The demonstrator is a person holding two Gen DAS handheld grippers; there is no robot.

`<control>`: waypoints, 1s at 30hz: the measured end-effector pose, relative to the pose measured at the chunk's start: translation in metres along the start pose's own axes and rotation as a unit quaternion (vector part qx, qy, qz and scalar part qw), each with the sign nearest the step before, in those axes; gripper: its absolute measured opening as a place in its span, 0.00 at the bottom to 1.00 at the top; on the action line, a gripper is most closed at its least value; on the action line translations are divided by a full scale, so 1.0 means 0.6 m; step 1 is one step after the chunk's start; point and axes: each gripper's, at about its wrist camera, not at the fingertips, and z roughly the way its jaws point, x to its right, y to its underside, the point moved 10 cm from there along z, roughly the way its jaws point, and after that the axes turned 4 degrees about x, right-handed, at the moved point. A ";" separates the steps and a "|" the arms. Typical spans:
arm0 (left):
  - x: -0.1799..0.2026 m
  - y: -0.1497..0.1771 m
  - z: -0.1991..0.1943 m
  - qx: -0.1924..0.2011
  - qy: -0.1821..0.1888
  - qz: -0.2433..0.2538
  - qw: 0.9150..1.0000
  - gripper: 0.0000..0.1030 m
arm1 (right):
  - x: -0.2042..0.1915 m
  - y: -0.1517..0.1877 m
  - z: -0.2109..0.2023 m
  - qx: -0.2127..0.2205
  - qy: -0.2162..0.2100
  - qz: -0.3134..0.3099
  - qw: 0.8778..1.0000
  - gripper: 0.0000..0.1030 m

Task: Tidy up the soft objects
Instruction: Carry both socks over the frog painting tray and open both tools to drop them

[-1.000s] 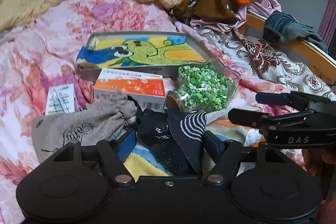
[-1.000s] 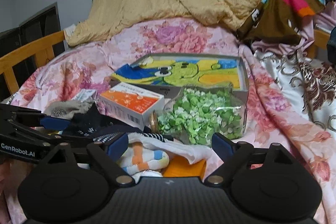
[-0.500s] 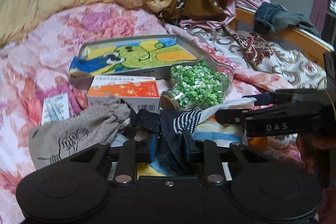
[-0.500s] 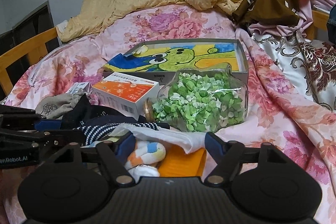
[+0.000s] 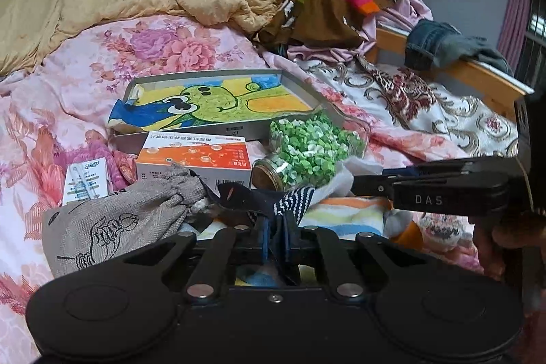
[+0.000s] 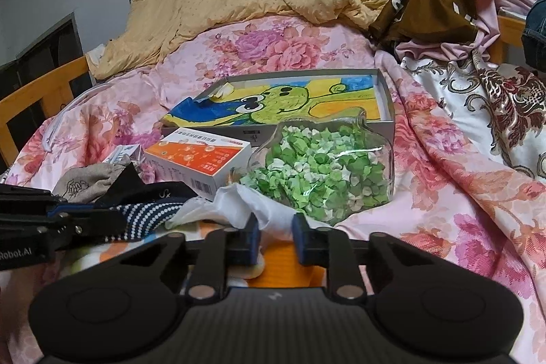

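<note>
left gripper point(image 5: 275, 236) closing on dark sock point(image 5: 273, 198), cuff pointing away | right gripper point(image 6: 275, 239) closing, seemingly pinching white cloth point(image 6: 239, 203)

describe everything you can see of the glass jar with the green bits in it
The clear glass jar of green and white folded paper bits lies on its side on the pink floral bedspread. Its body is wide and flattish, with wavy edges, and packed nearly full. Its narrow neck, closed by what looks like a cork stopper, points toward the orange-and-white cardboard box. The grey shallow tray with the frog drawing sits directly behind it; crumpled white cloth lies against its near side.
</note>
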 end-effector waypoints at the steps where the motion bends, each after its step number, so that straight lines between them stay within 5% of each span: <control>1: -0.001 -0.001 -0.001 0.003 0.001 -0.004 1.000 0.07 | 0.001 -0.001 -0.002 0.005 0.003 -0.002 1.000 0.11; 15: -0.038 -0.040 -0.031 0.067 0.008 -0.105 0.992 0.03 | 0.003 -0.038 -0.048 0.091 0.032 -0.019 0.995 0.02; 21: -0.036 -0.061 -0.053 0.107 0.010 -0.101 0.989 0.03 | 0.000 -0.063 -0.080 0.133 0.032 -0.019 0.990 0.02; 30: -0.036 -0.141 -0.060 0.116 0.030 -0.106 0.987 0.03 | -0.006 -0.118 -0.090 0.156 0.018 -0.015 0.987 0.02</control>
